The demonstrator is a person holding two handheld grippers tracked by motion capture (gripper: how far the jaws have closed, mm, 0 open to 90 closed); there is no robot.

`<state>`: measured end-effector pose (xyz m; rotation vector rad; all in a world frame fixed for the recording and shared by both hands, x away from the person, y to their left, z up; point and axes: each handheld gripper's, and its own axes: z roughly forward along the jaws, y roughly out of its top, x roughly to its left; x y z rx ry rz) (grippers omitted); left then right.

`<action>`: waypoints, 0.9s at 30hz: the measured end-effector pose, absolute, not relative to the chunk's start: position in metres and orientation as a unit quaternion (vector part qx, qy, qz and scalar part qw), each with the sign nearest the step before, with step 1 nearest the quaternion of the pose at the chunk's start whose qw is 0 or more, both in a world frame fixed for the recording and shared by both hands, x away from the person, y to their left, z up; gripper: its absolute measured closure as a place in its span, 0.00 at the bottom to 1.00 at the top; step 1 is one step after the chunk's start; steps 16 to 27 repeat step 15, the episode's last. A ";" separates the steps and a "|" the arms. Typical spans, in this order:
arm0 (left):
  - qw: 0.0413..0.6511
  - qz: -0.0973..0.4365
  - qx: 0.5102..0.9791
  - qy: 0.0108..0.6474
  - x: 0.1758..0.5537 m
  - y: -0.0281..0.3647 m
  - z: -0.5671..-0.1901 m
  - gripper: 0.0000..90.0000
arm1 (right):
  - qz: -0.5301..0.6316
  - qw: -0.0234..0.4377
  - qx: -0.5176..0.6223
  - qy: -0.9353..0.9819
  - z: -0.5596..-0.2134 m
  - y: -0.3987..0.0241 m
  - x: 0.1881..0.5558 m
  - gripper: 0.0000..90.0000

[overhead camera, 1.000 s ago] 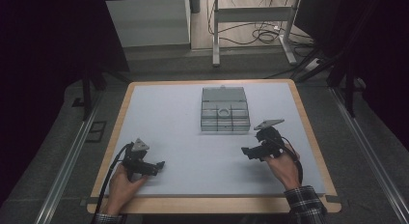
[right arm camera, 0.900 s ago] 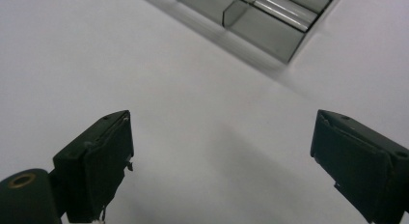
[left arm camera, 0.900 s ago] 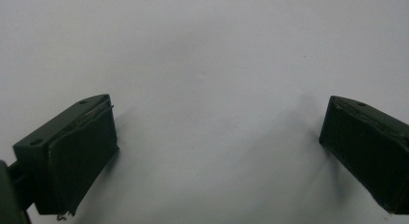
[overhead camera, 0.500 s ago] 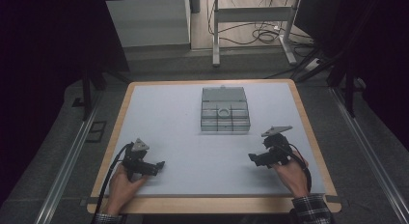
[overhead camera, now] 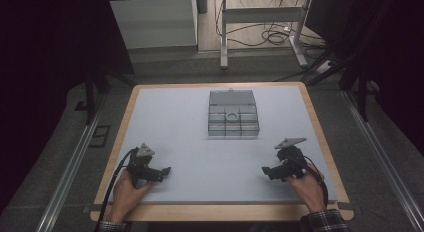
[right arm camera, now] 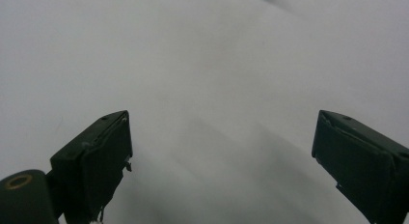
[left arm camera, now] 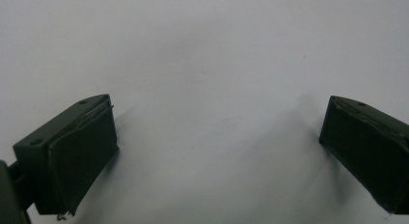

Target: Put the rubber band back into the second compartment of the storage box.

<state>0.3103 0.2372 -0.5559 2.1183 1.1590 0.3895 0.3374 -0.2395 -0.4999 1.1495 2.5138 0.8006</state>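
Presently: left gripper (overhead camera: 159, 173), jaws spread, empty, low at the near-left counter (overhead camera: 165, 122); compartment box (overhead camera: 233, 113), centre-far, well apart from both; right gripper (overhead camera: 270, 173), jaws spread, empty, near-right. Advice: approach the box level, jaws wide. Surface pale grey, wood-edged; room dark, cables (overhead camera: 272, 37) behind.

The table (overhead camera: 175, 122) has a matt, smooth pale grey top with a light wood edge band. The compartment box (overhead camera: 233, 113) looks like clear, slightly glossy plastic. Both the left gripper (left arm camera: 217, 151) and the right gripper (right arm camera: 222, 161) have matt black plastic jaws faced with dull, rubbery-looking pads, edges a little frayed.
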 end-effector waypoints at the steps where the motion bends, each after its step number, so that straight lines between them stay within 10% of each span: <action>1: 0.341 0.150 0.814 0.445 0.310 0.237 -0.556 0.00 | 0.272 0.131 0.395 0.868 -0.502 -0.240 0.336 0.08; 27: 0.341 0.150 0.814 0.446 0.310 0.237 -0.556 0.00 | 0.250 0.133 0.385 0.879 -0.518 -0.244 0.332 0.05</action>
